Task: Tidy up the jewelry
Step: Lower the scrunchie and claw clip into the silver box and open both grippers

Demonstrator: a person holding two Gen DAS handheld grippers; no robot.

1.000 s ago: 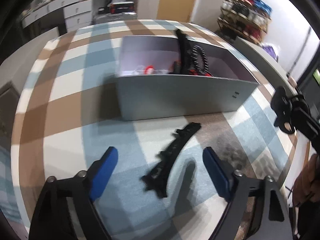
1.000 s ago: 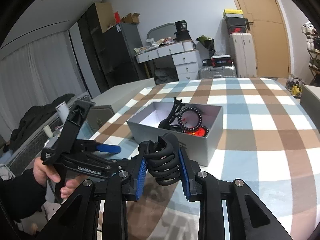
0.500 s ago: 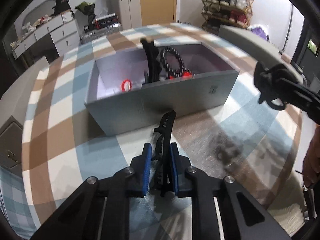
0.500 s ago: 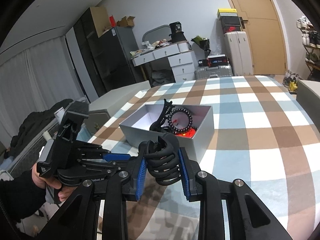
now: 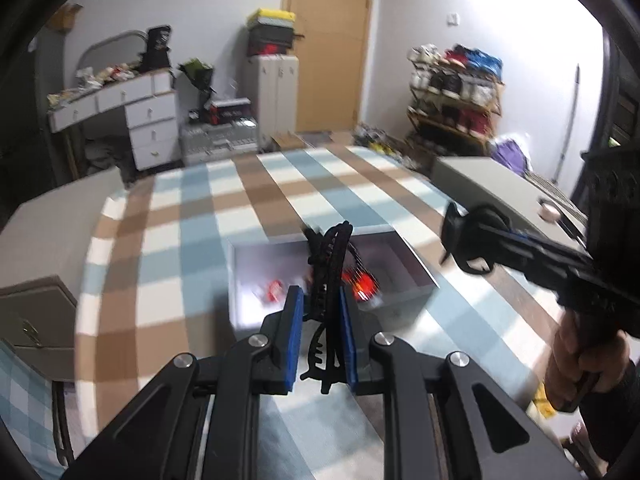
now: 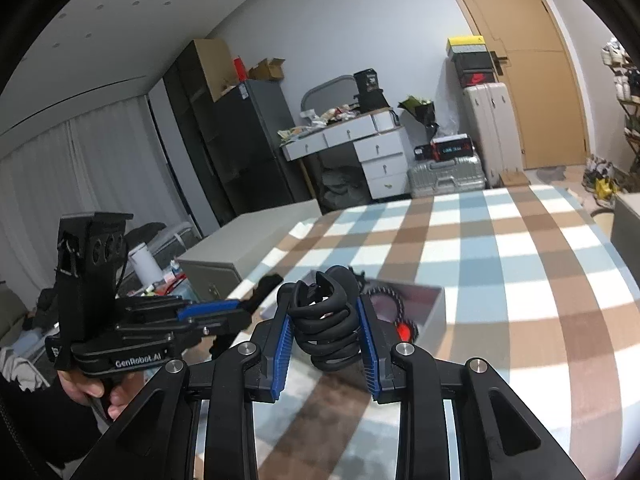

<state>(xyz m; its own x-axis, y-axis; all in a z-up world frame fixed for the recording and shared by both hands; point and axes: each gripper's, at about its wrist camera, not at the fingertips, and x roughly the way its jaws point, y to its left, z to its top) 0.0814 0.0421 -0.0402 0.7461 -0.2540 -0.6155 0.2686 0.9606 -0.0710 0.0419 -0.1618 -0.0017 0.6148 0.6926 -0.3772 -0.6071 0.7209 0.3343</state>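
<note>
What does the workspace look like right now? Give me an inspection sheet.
Surface: plaid cloth over the table.
Job's things: grey box open, holding a bead bracelet and red pieces; comb clip and claw clip both lifted off the cloth.
Clutter: nothing seen on the cloth beyond the box.
Grippers: left gripper shut on the comb clip; right gripper shut on the claw clip.
Cables: nothing seen.
Surroundings: desk, suitcases, shoe rack, door.
</note>
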